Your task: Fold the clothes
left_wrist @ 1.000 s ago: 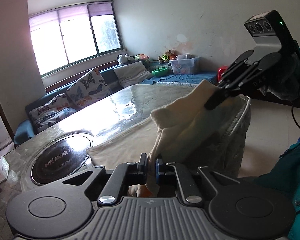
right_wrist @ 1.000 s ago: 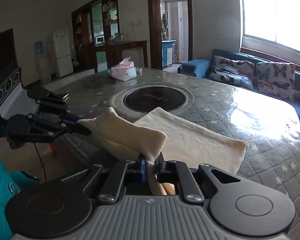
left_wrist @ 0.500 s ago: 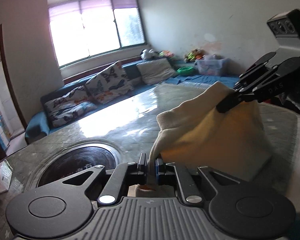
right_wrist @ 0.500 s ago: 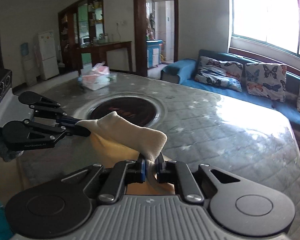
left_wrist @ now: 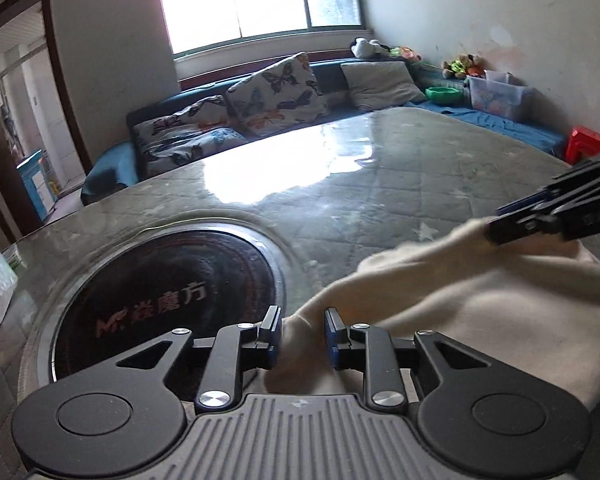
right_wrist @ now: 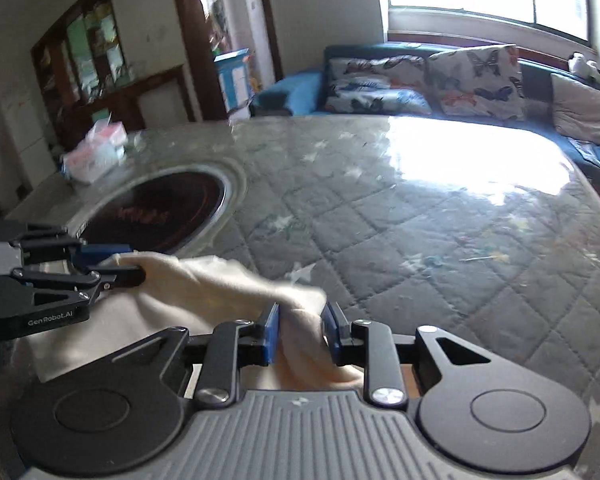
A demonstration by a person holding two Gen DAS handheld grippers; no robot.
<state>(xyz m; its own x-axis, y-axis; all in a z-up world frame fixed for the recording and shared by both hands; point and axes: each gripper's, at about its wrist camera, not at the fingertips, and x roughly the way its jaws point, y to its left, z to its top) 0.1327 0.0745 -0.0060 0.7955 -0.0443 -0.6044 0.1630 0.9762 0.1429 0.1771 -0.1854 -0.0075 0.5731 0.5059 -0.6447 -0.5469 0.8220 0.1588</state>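
Observation:
A cream cloth (left_wrist: 480,312) lies folded on the quilted table near its front edge; it also shows in the right wrist view (right_wrist: 220,284). My left gripper (left_wrist: 302,334) has its jaws parted around the cloth's left corner, which sits loose between the blue pads. My right gripper (right_wrist: 300,334) is also parted with the cloth's right corner between its pads. Each gripper shows in the other's view: the right one (left_wrist: 512,220) at the far right, the left one (right_wrist: 116,264) at the left.
The grey quilted table (right_wrist: 420,220) has a round black cooktop (left_wrist: 160,304) set into it at the left. A tissue pack (right_wrist: 96,152) lies at the table's far left. A blue sofa with butterfly cushions (left_wrist: 260,100) stands beyond the table. A red stool (left_wrist: 586,142) stands at the right.
Both grippers carried the lifted cloth edge forward over the table and down, folding it over. Both sets of jaws have opened from shut on the cloth.

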